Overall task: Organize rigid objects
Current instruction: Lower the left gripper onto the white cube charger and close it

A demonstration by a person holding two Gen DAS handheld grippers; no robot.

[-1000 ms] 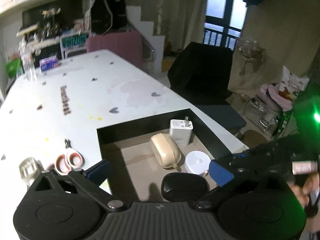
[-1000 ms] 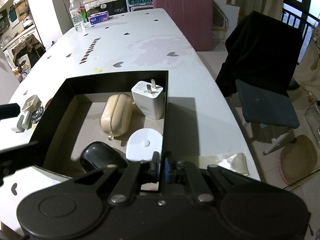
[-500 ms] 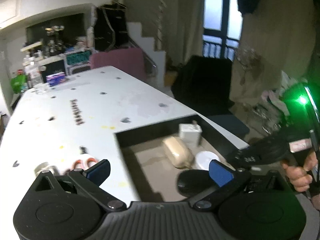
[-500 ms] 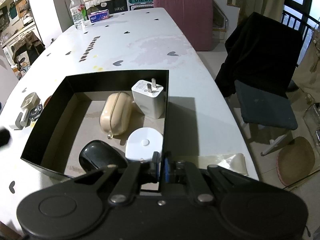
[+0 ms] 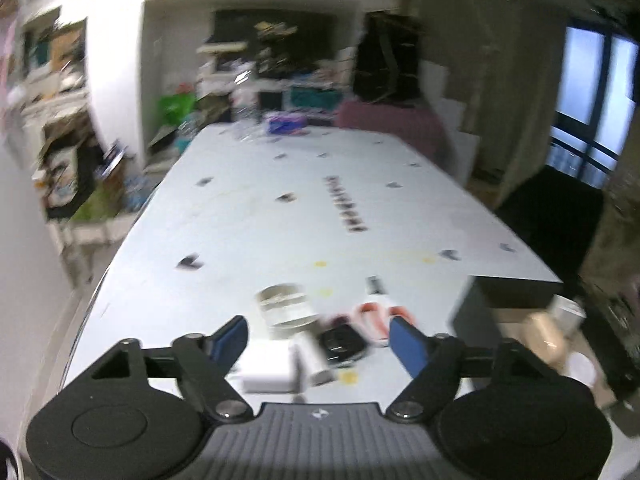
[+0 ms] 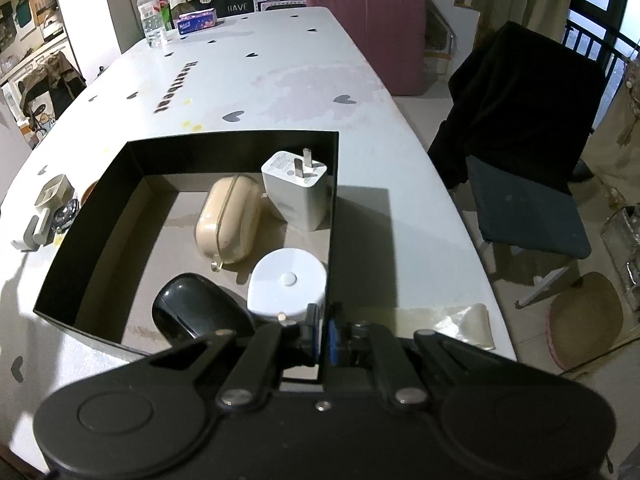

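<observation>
On the surface (image 6: 280, 92), the right hand-held gripper (image 6: 323, 334) pinches the black box (image 6: 236, 142) wall, while the left hand-held gripper (image 5: 318, 338) hangs released above 2 blurred white items (image 5: 286, 368).

- A long white table (image 6: 288, 92) with small dark heart prints carries everything.
- A black open-topped box (image 6: 236, 145) sits on its near right part.
- Left of the box: a small cluster, blurred, with orange-handled scissors (image 5: 374, 312) and a clear container (image 5: 286, 309).
- At the far end stand a water bottle (image 6: 151, 16) and a tissue pack (image 6: 198, 21).
</observation>
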